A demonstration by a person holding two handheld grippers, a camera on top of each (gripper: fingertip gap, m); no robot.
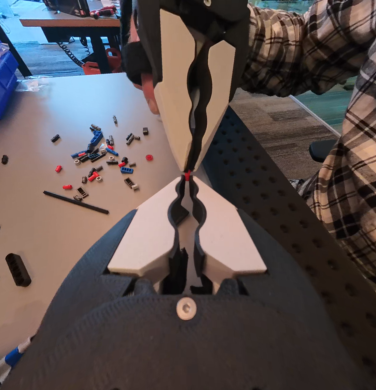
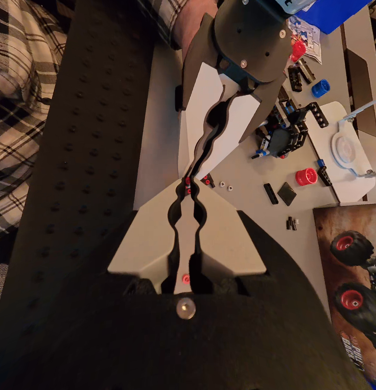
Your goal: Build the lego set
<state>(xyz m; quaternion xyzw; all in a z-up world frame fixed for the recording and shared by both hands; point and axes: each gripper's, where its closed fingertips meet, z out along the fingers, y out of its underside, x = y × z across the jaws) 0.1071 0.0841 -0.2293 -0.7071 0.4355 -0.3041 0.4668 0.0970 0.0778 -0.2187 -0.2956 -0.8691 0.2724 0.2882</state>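
I had the left tool (image 1: pixel 187 179) pinching a small red pin (image 1: pixel 187 175) tip to tip with the right tool (image 2: pixel 188 186), also pressed onto it, above the desk (image 1: pixel 56 221); loose lego pieces (image 1: pixel 98 156) lay beyond.

Left claw (image 1: pixel 187 182), right claw (image 2: pixel 188 185) pinched, tip-to-tip.

Office-ish room, grey table up front

Grey table (image 1: pixel 56 232) meets a dark perforated chair back (image 1: pixel 267 190) at its near edge; beyond it, a wood-topped desk (image 1: pixel 66 22) on black legs, with grey-and-teal patterned carpet (image 1: pixel 288 118) underneath.
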